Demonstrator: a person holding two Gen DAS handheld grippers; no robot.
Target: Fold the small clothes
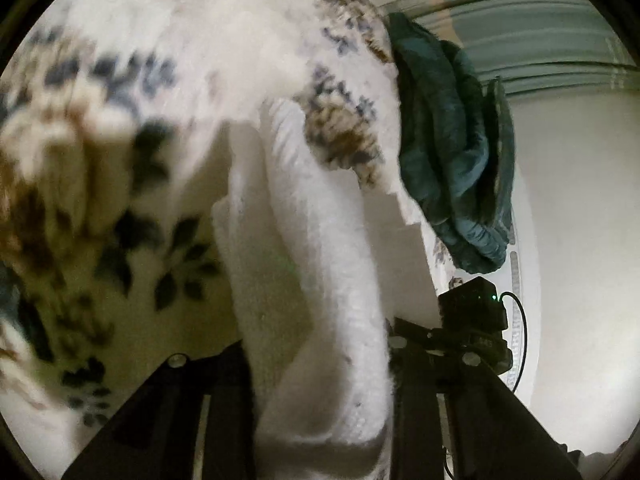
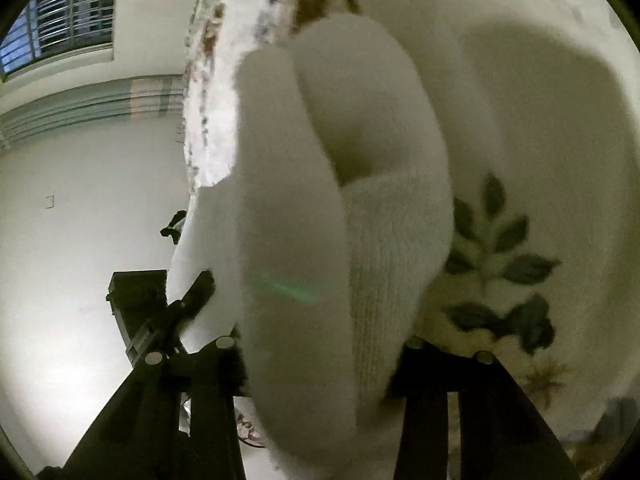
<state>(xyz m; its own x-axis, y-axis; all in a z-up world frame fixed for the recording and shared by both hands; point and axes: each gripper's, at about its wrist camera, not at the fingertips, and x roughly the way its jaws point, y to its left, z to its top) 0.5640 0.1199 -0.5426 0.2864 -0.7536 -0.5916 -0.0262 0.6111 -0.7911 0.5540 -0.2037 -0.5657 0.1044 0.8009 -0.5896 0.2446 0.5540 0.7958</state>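
Both my grippers are clamped on the same white knit sock [image 1: 320,280] — left gripper [image 1: 320,364] and right gripper [image 2: 320,360] each pinching it — held just above the floral blanket [image 1: 120,240], teal garment [image 1: 448,140] lying nearby.

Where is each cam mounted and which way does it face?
Left wrist: on the left tongs, looking along its fingers, angled down at the white sock between them, floral blanket and teal cloth beyond.
Right wrist: on the right tongs, same downward angle, sock between fingers; window upper left.
Shared: sock, blanket, and each view shows the other tongs.
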